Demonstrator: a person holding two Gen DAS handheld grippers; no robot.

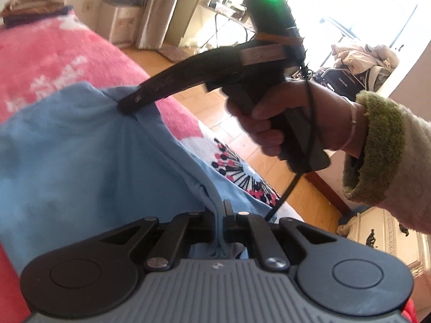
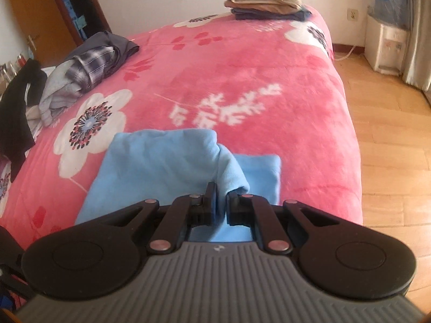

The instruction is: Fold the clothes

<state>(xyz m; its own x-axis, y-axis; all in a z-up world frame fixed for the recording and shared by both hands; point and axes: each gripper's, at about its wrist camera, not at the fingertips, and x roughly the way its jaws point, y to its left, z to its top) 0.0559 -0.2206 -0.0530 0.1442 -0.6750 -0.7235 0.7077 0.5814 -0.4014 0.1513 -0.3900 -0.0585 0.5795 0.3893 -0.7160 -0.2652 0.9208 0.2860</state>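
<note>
While both claws grip the same light blue garment (image 2: 161, 161), it lies partly folded on a pink flowered blanket (image 2: 242, 80) covering a bed, close to the bed's near edge; the left gripper (image 1: 221, 215) has its jaws drawn together on a bunched blue edge close to the camera, and the right gripper (image 2: 221, 202) is likewise clamped on a rolled blue corner, lifted a little above the flat layer beneath. From the left wrist view, the person's right hand (image 1: 269, 118) is seen holding its tool by the handle, a black cable hanging below, the finger tips pinching the cloth farther up near a seam.

Several risks seem likely from here; each grip looks thin, catching only an edge of soft fabric, so a quick pull could let the cloth slip free and the fold fall open; if the two claws travel unevenly, the upper layer may skew or wrinkle over the lower one; the garment sits near the bed's edge, so a dropped side might slide toward the wooden floor (image 2: 390, 134); the hanging cable could snag the cloth.

Elsewhere, a folded stack (image 2: 266, 2) rests at the far end of the bed, and a loose heap of clothes (image 2: 80, 70) lies at the left.
</note>
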